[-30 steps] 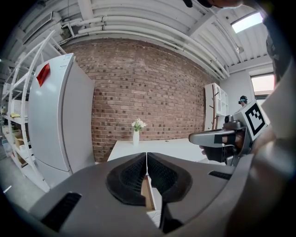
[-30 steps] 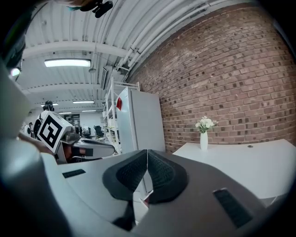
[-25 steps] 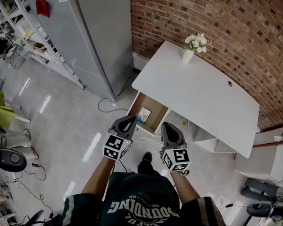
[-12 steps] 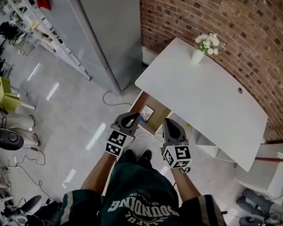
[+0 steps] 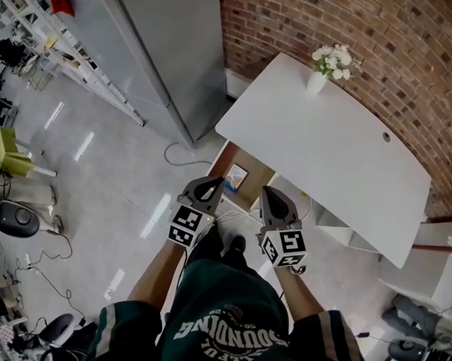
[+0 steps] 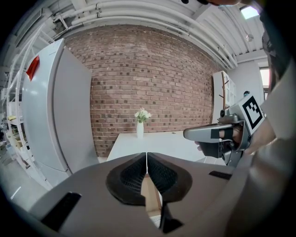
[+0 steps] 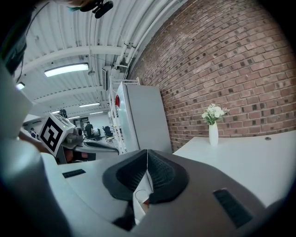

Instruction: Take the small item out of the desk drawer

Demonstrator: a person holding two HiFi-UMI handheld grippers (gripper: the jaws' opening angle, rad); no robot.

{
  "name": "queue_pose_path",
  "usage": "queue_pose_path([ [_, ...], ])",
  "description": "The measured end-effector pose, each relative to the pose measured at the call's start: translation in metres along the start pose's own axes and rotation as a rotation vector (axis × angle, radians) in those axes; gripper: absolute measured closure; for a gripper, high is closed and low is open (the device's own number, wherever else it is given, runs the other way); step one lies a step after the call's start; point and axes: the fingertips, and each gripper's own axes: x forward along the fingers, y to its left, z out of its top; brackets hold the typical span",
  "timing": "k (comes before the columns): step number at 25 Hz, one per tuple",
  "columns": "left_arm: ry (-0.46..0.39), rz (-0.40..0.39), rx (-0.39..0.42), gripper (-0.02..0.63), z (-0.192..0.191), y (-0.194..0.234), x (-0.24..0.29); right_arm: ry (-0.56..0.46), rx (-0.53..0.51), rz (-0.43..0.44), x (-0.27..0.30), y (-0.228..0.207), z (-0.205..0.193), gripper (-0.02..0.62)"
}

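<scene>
The desk drawer (image 5: 224, 163) stands pulled out from under the near-left edge of the white desk (image 5: 321, 142). A small blue and white item (image 5: 236, 175) lies in its wooden interior. My left gripper (image 5: 216, 185) hovers just short of the drawer's front, its jaws shut and empty. In the left gripper view the pads of the left gripper (image 6: 146, 155) meet, with the drawer's wood (image 6: 150, 199) showing below them. My right gripper (image 5: 265, 194) is held to the right of the drawer, also shut with nothing in it; the right gripper (image 7: 147, 152) shows its pads together.
A white vase of flowers (image 5: 316, 78) stands at the desk's far corner by the brick wall (image 5: 369, 35). A tall grey cabinet (image 5: 176, 58) stands left of the desk. Cables (image 5: 176, 152) lie on the floor by the drawer. Shelving (image 5: 63, 48) and a green chair (image 5: 4, 152) are farther left.
The view has shifted slightly toward the desk. Both grippers keep the same shut pose in front of the open drawer; the item has not moved.
</scene>
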Motion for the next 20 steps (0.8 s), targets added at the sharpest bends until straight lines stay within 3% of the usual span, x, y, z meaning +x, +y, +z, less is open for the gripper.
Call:
queue_pose_path([
  [20, 0.035, -0.059, 0.002, 0.588, -0.025, 0.022, 0.036, 0.067, -0.024, -0.028, 0.033, -0.011, -0.026, 0.571],
])
